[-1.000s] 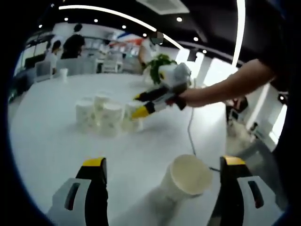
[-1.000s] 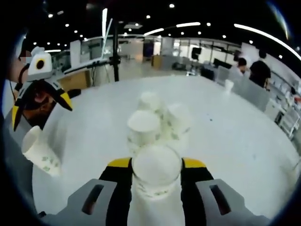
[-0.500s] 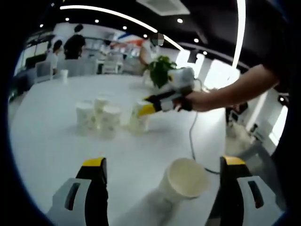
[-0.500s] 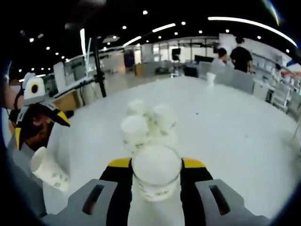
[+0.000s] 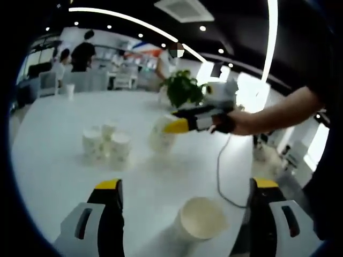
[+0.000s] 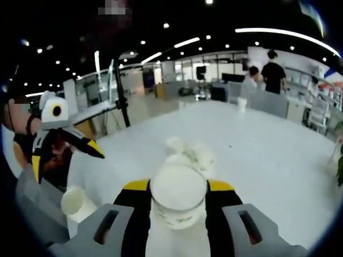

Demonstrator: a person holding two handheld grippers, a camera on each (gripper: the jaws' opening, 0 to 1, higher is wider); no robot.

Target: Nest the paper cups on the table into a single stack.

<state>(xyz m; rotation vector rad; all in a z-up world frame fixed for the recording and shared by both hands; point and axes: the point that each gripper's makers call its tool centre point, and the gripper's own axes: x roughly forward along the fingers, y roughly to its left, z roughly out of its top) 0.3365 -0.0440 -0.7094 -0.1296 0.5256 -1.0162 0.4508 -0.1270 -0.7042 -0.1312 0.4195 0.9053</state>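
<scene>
Right gripper (image 6: 178,188): jaws closed on one paper cup (image 6: 178,197), mouth facing the camera. In the left gripper view the same gripper (image 5: 185,122) carries that cup (image 5: 161,135) in the air above the white table (image 5: 48,160); a second ago it was low beside the cluster, now it is raised and apart from it.

Cup cluster (image 5: 104,145): three or four upright cups touching each other on the table; in the right gripper view it sits beyond the held cup (image 6: 187,152) and looks smaller than before.

Left gripper (image 5: 185,190): jaws wide apart, gripping nothing. Loose cup (image 5: 197,224): lies between them, mouth towards the camera, lower in view than before; in the right gripper view it is near the left gripper (image 6: 67,155).
</scene>
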